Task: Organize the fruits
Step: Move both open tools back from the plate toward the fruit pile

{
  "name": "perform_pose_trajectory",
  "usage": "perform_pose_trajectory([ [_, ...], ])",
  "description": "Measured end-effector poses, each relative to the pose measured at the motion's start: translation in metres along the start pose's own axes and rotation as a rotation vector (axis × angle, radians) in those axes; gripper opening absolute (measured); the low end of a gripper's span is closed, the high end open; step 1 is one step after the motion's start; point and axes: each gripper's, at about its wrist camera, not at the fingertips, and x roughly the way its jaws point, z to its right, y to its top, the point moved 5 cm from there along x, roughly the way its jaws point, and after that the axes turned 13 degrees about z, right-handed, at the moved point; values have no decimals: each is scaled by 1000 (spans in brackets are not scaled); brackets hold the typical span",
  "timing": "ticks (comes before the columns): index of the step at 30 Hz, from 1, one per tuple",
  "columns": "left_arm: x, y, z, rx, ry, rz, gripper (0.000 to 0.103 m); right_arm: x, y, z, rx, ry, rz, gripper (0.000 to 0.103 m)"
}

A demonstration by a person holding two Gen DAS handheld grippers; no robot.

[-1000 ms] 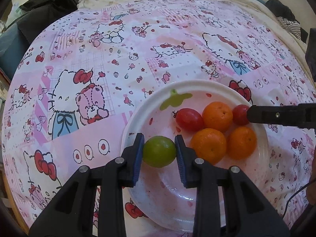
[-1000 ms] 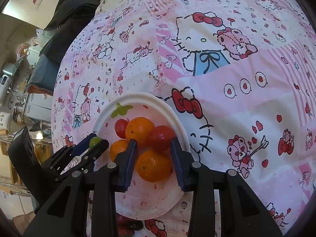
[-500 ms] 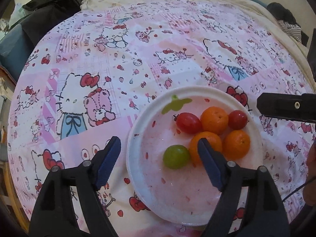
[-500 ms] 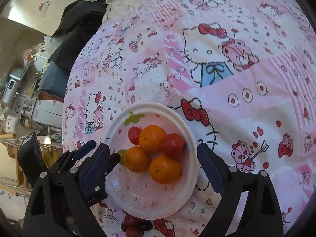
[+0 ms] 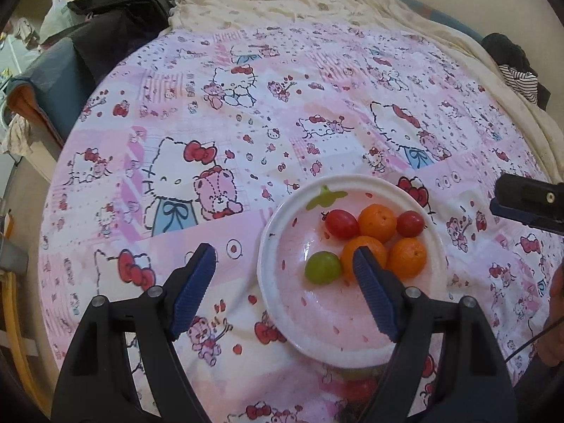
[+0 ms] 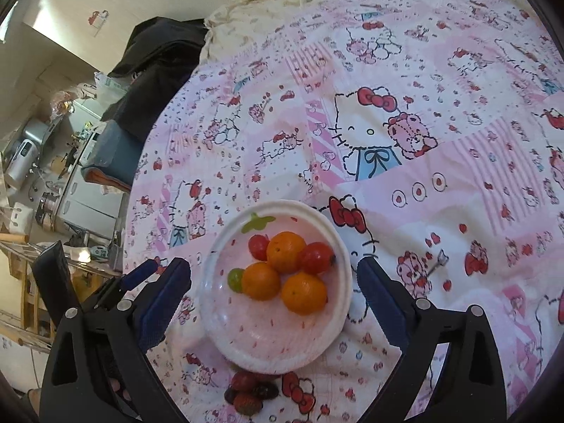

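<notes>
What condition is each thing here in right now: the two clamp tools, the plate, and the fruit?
left gripper: open, holding nothing.
right gripper: open, holding nothing.
plate: upright on the cloth, holding fruit.
green fruit: loose on the plate, beside an orange.
three oranges: whole, clustered together.
two red fruits: whole, touching the oranges.
red fruits off the plate: lying on the cloth by the rim.

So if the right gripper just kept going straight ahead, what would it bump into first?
Probably the oranges piled in the white plate: they sit midway between the right gripper's open fingers, though depth is hard to judge.
</notes>
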Motion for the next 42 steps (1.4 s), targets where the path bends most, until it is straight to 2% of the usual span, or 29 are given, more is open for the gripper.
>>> perform_pose_trajectory([
  [7,-32,-1,-6,-9,0,42,77,-28,-9,-11,-20,7,31,98],
  [16,-62,-10,-13,-63,-5,57,77,-56,-30,-11,-1,-5,53,98],
  [28,-93,-40,-30,-144,26,34,77,-83,-69,-6,26,-28,38,98],
  [31,-96,-52,-36,-169,51,15,77,-89,-76,-4,34,-47,47,98],
  [35,-88,-71,-34,-167,76,-42,77,-97,-82,1,32,-115,101,98],
  [38,-76,-90,-17,-142,21,-118,77,-93,-86,3,33,-112,84,98],
  [40,-67,-103,3,-85,-37,-180,77,-89,-89,4,2,-133,71,98],
  [42,-63,-113,16,-34,-61,-208,76,-89,-90,6,-8,-136,67,98],
])
